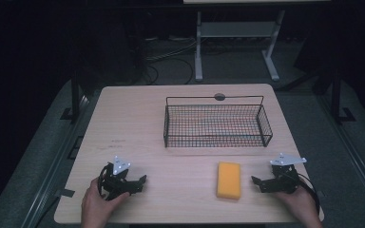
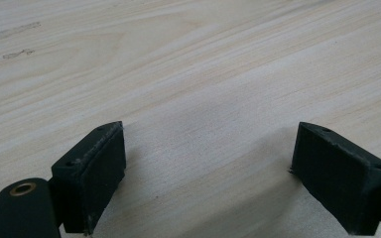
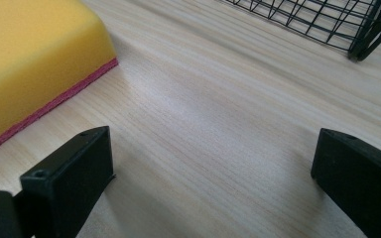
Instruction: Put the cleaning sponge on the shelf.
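Observation:
A yellow sponge (image 1: 229, 179) with a red underside lies flat on the wooden table (image 1: 138, 123), near the front and right of centre. It also fills the upper left of the right gripper view as the sponge (image 3: 30, 64). My right gripper (image 1: 262, 184) rests on the table just right of it, jaws wide apart with bare wood between them (image 3: 211, 163). At the front left my left gripper (image 1: 140, 183) rests low on the table, also open over bare wood (image 2: 208, 158). A hand holds each gripper.
A black wire basket (image 1: 217, 124) stands behind the sponge, right of the table's middle; its near corner (image 3: 362, 47) shows in the right gripper view. A small round grommet (image 1: 219, 97) sits at the far edge. Beyond the table stands a white table frame (image 1: 235, 33).

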`<state>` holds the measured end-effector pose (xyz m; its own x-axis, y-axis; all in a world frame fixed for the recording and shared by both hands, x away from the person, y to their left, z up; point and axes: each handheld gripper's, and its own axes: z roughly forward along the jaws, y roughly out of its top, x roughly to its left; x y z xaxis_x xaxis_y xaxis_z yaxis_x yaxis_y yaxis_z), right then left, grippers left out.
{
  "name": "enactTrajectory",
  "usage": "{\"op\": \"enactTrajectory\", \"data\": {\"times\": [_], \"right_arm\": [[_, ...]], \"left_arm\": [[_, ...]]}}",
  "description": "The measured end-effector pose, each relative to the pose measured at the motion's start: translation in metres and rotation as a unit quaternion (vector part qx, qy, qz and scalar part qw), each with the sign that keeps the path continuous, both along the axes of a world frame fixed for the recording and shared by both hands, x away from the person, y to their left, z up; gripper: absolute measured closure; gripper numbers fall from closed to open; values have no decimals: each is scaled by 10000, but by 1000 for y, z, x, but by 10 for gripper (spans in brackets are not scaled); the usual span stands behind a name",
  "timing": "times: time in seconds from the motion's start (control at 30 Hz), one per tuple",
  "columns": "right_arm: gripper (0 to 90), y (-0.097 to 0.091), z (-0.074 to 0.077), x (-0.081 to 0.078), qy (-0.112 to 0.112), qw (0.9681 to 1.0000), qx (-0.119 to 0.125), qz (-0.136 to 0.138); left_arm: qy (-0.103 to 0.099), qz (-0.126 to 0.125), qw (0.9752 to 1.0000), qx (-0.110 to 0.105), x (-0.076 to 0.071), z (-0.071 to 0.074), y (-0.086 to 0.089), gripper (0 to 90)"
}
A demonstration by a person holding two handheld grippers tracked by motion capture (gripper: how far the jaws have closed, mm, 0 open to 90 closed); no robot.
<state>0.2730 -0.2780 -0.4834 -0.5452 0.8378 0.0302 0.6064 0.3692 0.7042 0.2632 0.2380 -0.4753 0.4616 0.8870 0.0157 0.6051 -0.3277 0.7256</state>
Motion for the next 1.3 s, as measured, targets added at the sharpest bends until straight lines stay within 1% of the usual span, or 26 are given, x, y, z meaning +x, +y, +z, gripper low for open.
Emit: {"op": "enactTrajectory", "data": {"times": [0.2,0.27,0.3,0.33,0.37,0.4,0.43,0.5,0.53,0.57,0.6,0.63,0.7,0.73,0.77,0.8,0.83,0.87,0.93,1.07,1.1,1.3], "right_arm": [[24,0,0,1,10,10000,-7,16],[117,1,4,1,104,9999,-68,47],[117,1,4,1,104,9999,-68,47],[161,1,6,0,130,9999,-76,74],[192,1,10,1,265,9996,-110,66],[192,1,10,1,265,9996,-110,66],[302,0,14,0,309,9994,-142,103],[384,-2,18,0,427,9990,-69,139],[384,-2,18,0,427,9990,-69,139],[484,-1,23,-1,524,9984,-47,191],[484,-1,23,-1,524,9984,-47,191],[585,-1,27,-1,622,9977,-58,278],[678,0,30,-1,680,9971,-35,348],[678,0,30,-1,680,9971,-35,348],[770,1,32,0,743,9964,-63,408],[770,1,32,0,743,9964,-63,408],[862,1,34,1,821,9957,-86,431],[894,2,35,2,843,9955,-86,432],[896,2,36,3,898,9948,-126,471],[896,4,39,6,900,9944,-150,528],[896,5,40,7,882,9943,-201,566],[896,7,42,11,919,9935,-212,632]], "left_arm": [[0,0,10000,1,0,0,0,126],[-1,0,10000,3,0,0,0,127],[0,3,10000,3,0,0,0,127],[0,3,10000,3,0,0,0,127],[0,4,10000,3,0,0,0,127],[0,4,10000,3,0,0,0,127],[-3,8,10000,-4,0,0,0,127],[-4,8,10000,-4,0,0,0,128],[-4,8,10000,-4,0,0,0,128],[-3,9,10000,-4,0,0,0,128],[-3,9,10000,-4,0,0,0,128],[-3,9,10000,-4,0,0,0,127],[1,5,10000,2,0,0,0,128],[1,5,10000,2,0,0,0,127],[-3,9,10000,-5,0,0,0,128],[-3,9,10000,-5,0,0,0,128],[-2,8,10000,-4,0,0,0,128],[0,4,10000,3,0,0,0,127],[12,7,10000,3,0,0,0,127],[11,7,10000,2,0,0,0,127],[11,6,10000,4,0,0,0,128],[11,7,10000,3,0,0,0,128]]}}
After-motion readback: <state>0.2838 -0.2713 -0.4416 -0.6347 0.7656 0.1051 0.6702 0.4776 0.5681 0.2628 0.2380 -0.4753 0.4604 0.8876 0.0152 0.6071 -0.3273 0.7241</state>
